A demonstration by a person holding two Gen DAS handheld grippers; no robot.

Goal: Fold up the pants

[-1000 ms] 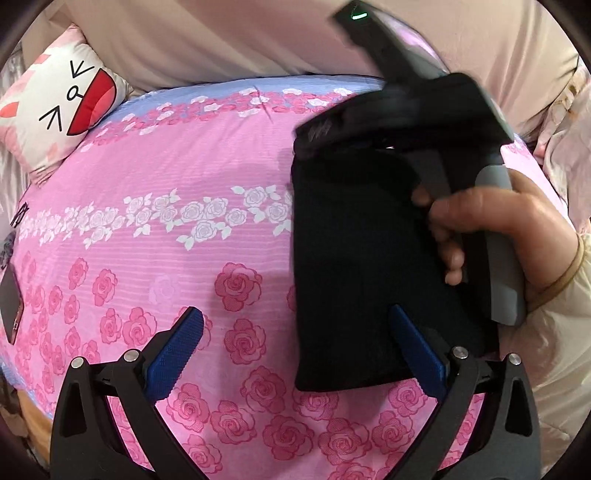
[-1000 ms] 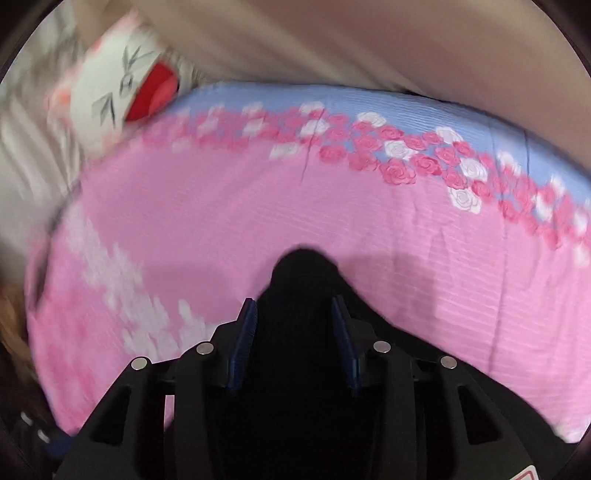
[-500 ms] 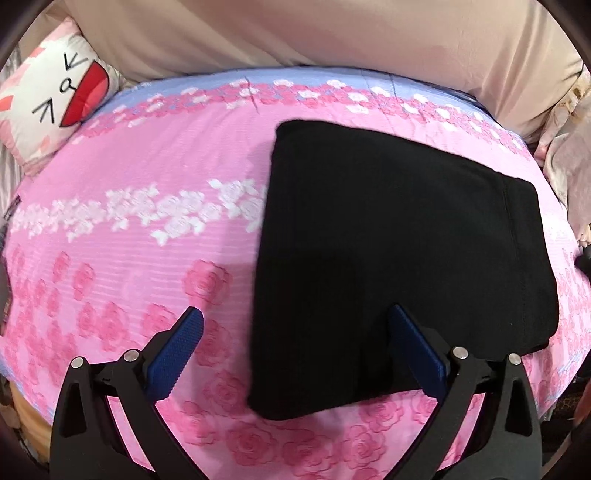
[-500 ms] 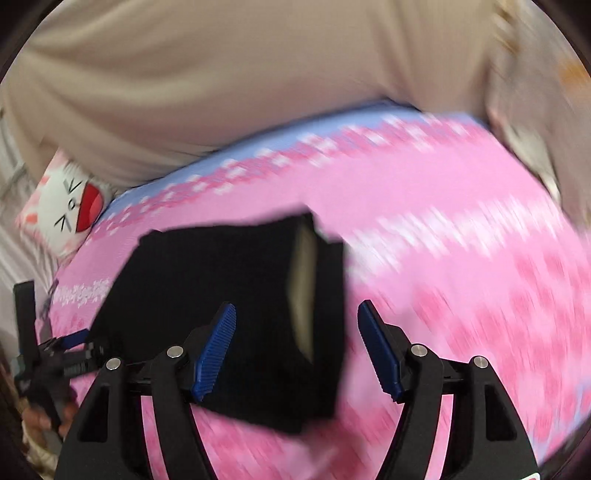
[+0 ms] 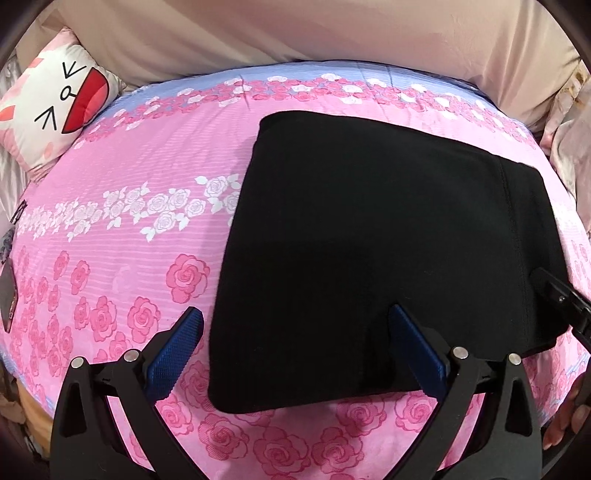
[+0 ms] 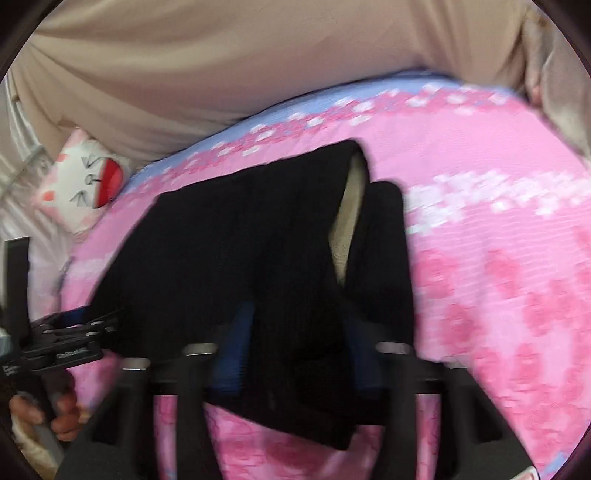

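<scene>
Since a second ago we've laid the pants [image 5: 373, 258] folded on the bed [image 5: 122, 236], left gripper [image 5: 295, 354] jaws released at 6 o'clock, right gripper [image 6: 295, 354] jaws now narrowing around the waistband edge.

Pants [image 5: 376, 258]: solid black; pale cream lining visible at the waist opening [image 6: 347, 221]. Bedsheet [image 5: 129, 229]: pink, printed with dark pink roses, one band of white roses, lavender-blue strip along the far edge. Cushion [image 5: 55, 107]: white and pink, cartoon face in black lines, red open mouth. Left gripper [image 5: 295, 354]: black frame, blue textured pads [image 5: 173, 354]. Backdrop fabric [image 5: 295, 29]: plain beige.
</scene>
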